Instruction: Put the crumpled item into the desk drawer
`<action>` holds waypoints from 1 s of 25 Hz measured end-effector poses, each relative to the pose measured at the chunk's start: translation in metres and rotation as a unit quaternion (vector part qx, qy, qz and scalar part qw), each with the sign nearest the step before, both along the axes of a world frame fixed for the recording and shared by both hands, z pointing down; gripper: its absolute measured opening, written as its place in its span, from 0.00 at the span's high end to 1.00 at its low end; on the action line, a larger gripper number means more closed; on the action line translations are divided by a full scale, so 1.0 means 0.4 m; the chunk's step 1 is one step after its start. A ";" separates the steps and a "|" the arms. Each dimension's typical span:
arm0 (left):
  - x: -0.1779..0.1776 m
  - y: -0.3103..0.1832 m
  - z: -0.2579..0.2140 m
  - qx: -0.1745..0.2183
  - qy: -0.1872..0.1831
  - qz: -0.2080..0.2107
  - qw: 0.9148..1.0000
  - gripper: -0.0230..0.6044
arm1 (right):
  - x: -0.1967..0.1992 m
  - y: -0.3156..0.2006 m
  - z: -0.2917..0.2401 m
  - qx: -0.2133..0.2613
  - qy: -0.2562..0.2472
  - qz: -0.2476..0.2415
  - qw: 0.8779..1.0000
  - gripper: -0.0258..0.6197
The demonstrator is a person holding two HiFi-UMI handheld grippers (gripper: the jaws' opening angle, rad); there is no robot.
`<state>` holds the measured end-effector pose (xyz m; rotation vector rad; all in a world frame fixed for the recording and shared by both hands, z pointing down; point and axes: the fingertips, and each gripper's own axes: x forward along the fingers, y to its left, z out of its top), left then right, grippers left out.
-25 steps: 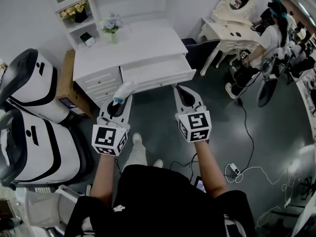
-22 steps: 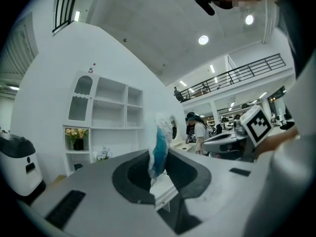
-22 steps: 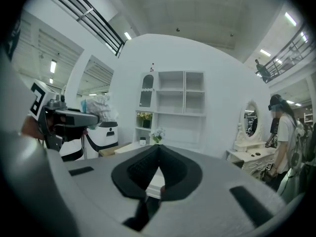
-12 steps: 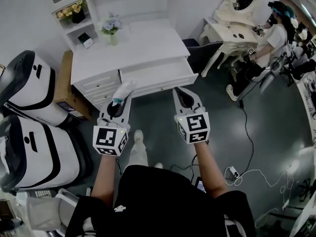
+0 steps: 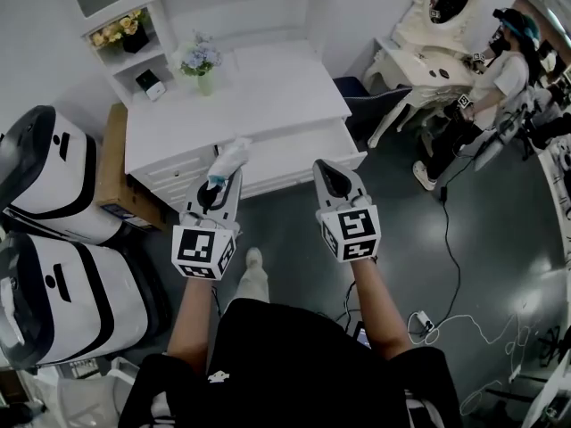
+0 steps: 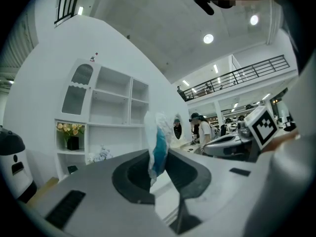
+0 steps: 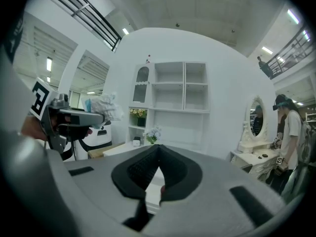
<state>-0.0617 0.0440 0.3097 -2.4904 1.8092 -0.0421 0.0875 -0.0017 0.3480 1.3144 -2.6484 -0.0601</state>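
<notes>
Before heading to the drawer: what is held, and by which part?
The left hand-held gripper pinches the crumpled white-and-blue item by its lower end; the rest sticks out past the jaws. The right hand-held gripper is shut, empty.

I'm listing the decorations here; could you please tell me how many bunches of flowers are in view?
2: yellow flowers on the left shelf, pale blue flowers in a vase on the desk. Others may be hidden.

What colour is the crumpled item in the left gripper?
The crumpled item is white with a blue patch; the left gripper view shows it best.
</notes>
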 end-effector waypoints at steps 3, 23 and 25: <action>-0.027 -0.069 -0.006 -0.003 0.003 0.003 1.000 0.88 | -0.028 -0.065 -0.004 -0.004 0.003 0.002 1.000 0.97; -0.225 -0.472 0.005 -0.025 0.016 0.055 0.998 0.88 | -0.260 -0.434 -0.018 -0.009 0.033 0.035 0.999 0.97; -0.233 -0.499 0.014 -0.027 0.014 0.064 0.997 0.88 | -0.271 -0.456 -0.015 -0.009 0.033 0.041 0.999 0.97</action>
